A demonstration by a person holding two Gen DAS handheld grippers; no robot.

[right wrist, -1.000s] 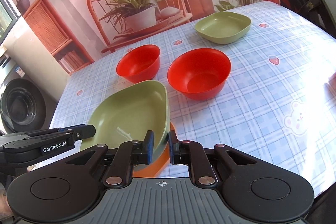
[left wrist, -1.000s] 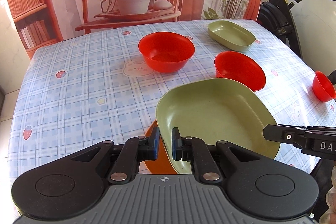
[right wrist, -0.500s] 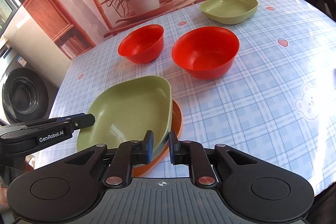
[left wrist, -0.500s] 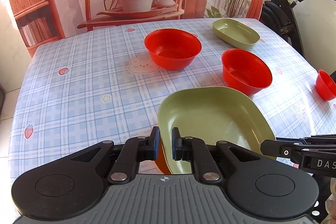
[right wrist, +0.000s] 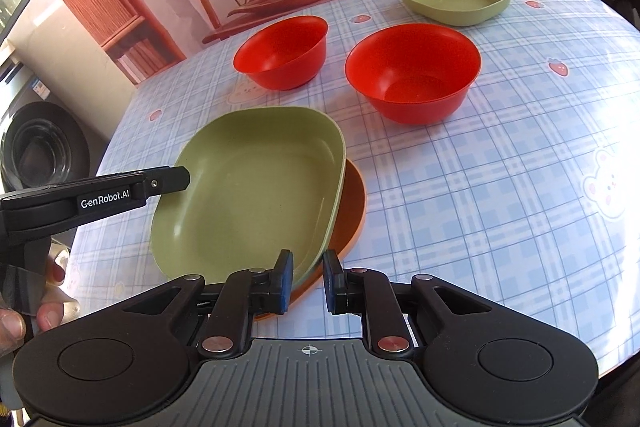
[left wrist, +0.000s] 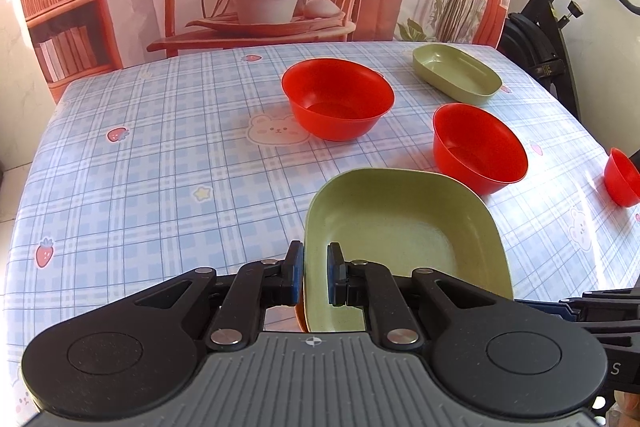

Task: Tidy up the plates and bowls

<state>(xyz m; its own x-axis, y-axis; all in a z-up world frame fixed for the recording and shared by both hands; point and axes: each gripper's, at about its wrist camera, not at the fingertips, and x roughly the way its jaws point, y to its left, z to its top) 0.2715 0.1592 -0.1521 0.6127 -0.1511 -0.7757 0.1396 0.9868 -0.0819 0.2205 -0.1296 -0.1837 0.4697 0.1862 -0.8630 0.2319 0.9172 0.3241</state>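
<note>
Green plate sits on an orange plate, its rim pinched by left tongs; right tongs spread.

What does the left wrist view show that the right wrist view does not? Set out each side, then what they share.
Only the left wrist view shows a third, small red bowl at the table's right edge. Only the right wrist view shows the orange plate clearly under the green plate, and a washing machine. Both show two red bowls, the far green dish and the checked tablecloth.
</note>
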